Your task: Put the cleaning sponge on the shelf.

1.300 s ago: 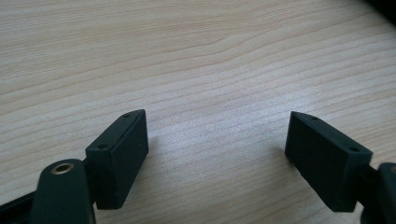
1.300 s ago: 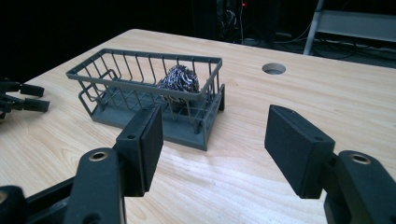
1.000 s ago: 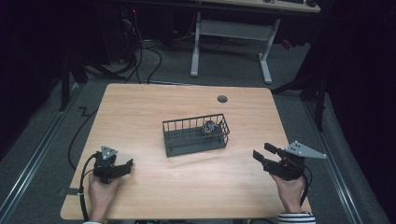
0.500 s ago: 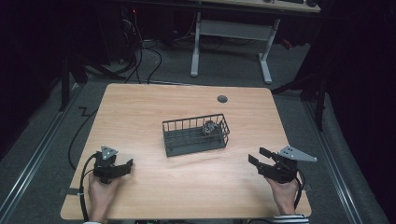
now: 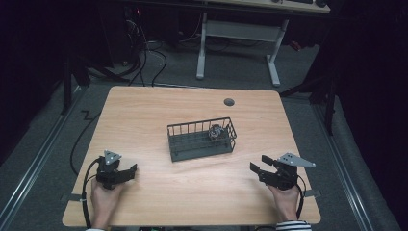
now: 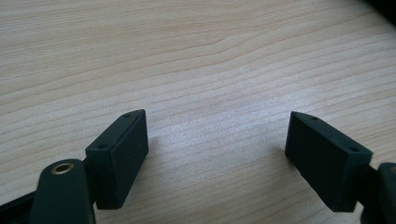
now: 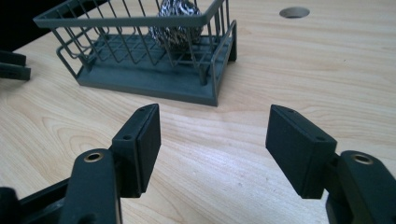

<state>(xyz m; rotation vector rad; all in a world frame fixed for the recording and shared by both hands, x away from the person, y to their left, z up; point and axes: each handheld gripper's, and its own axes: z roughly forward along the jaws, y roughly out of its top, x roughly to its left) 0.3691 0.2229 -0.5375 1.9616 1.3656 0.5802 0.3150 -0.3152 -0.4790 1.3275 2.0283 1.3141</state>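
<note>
Sitting near the middle of the wooden table (image 5: 144, 115) is a dark wire basket (image 5: 202, 141), with a steel-wool scourer (image 5: 216, 132) at its right end. The left gripper (image 5: 129, 172) rests near the table's front left corner, jaws spread wide, gripping nothing. The right gripper (image 5: 257, 164) sits near the front right, jaws likewise wide apart and empty, pointed toward the basket.

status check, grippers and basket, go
Left gripper open, empty, near table edge. Right gripper open, empty. Steel scrubber sits inside wire basket. Nothing blocking.
</note>
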